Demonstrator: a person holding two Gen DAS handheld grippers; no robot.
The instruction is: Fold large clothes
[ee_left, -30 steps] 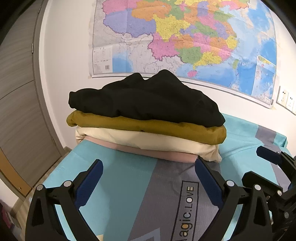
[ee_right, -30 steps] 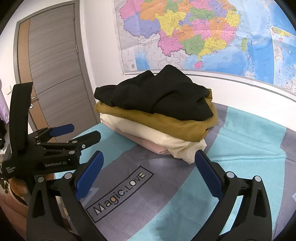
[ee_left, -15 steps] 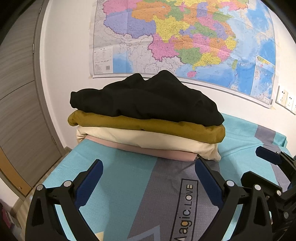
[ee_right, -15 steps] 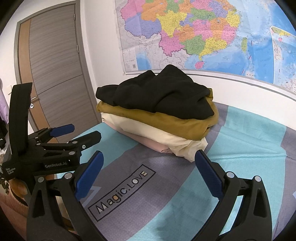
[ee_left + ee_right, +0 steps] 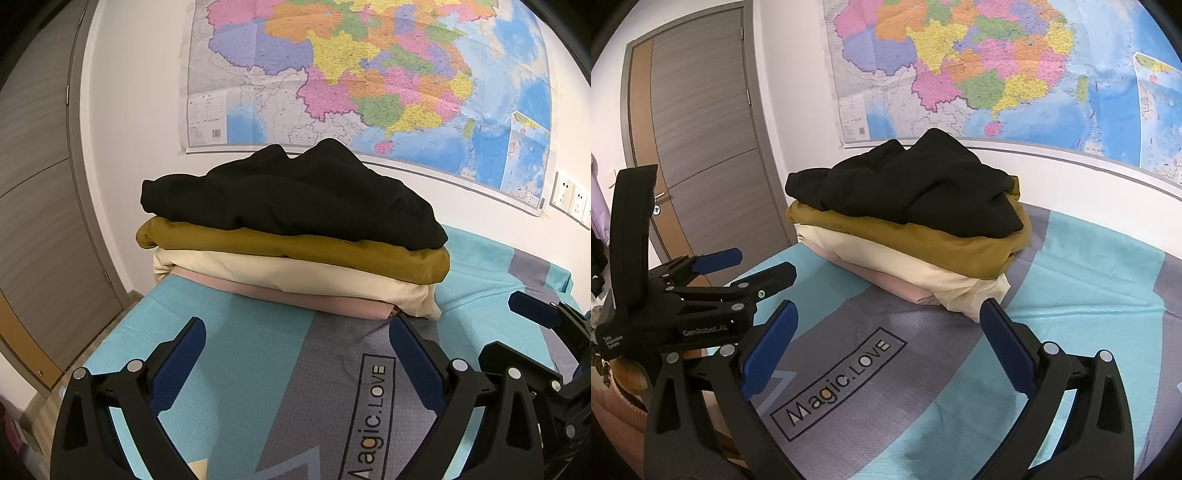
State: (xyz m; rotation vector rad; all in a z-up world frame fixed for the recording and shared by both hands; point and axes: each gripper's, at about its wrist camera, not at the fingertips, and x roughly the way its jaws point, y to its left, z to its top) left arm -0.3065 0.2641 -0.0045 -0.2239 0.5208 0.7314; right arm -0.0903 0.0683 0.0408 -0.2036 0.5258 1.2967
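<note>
A stack of folded clothes sits at the far end of the bed: a black garment (image 5: 295,199) (image 5: 908,192) on top, then a mustard one (image 5: 295,251) (image 5: 923,243), a cream one (image 5: 288,273) (image 5: 908,273) and a pink one (image 5: 314,299) (image 5: 897,291) at the bottom. My left gripper (image 5: 295,347) is open and empty, short of the stack. It also shows in the right wrist view (image 5: 757,264) at the left. My right gripper (image 5: 886,332) is open and empty, short of the stack's near corner. Its tips show at the right of the left wrist view (image 5: 528,321).
The bed has a turquoise and grey cover (image 5: 240,369) (image 5: 1071,302) printed "Magic.LOVE". A large map (image 5: 369,74) hangs on the white wall behind the stack. A grey door (image 5: 701,147) stands to the left. Wall sockets (image 5: 570,201) are at the right.
Both views have drawn back slightly from the stack and shifted a little. The clothes have not moved and both grippers stay open.
</note>
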